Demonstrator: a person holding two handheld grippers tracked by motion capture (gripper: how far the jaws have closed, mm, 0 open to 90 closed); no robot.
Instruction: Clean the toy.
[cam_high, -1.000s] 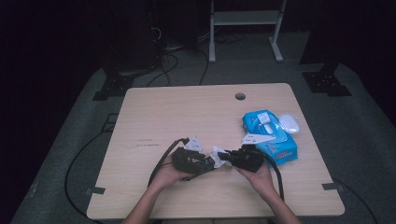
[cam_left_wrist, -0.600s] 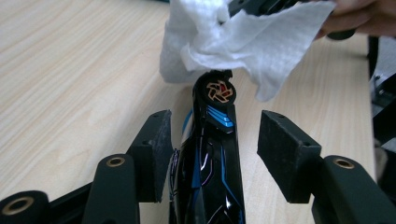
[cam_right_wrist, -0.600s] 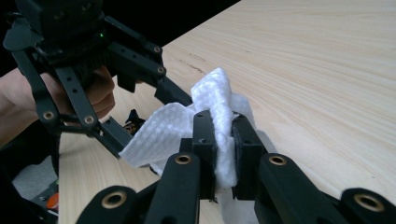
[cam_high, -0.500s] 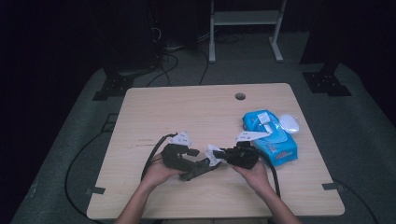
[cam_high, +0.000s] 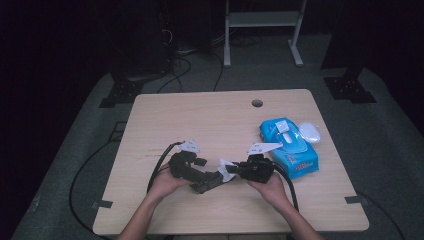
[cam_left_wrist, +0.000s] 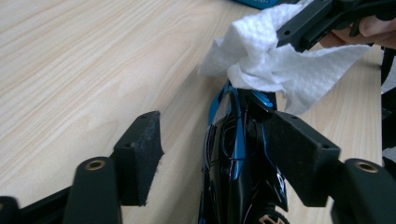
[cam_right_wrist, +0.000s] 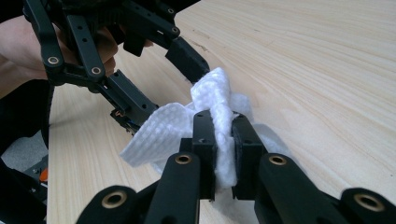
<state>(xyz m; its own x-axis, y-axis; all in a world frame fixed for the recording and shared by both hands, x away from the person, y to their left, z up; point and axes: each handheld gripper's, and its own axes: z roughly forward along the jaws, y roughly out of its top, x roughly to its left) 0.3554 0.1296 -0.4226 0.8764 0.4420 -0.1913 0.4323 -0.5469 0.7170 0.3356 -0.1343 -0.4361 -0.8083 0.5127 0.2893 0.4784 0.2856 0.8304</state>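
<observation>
At the near edge of a wooden table (cam_high: 200, 120), the right gripper (cam_right_wrist: 223, 140), clamped on a white wipe (cam_right_wrist: 212, 100), rubs the tip of a glossy black-and-blue object (cam_left_wrist: 236, 158) lying between the left gripper's (cam_left_wrist: 219, 154) parted jaws, so wiping seems underway, not finished.

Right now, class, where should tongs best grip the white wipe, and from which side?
Grip the wipe at its bunched middle ridge, where the right tongs are shut on it, coming from the side away from the black-and-blue object. The ridge stands thick and upright, while the loose flaps look thin and limp.
</observation>
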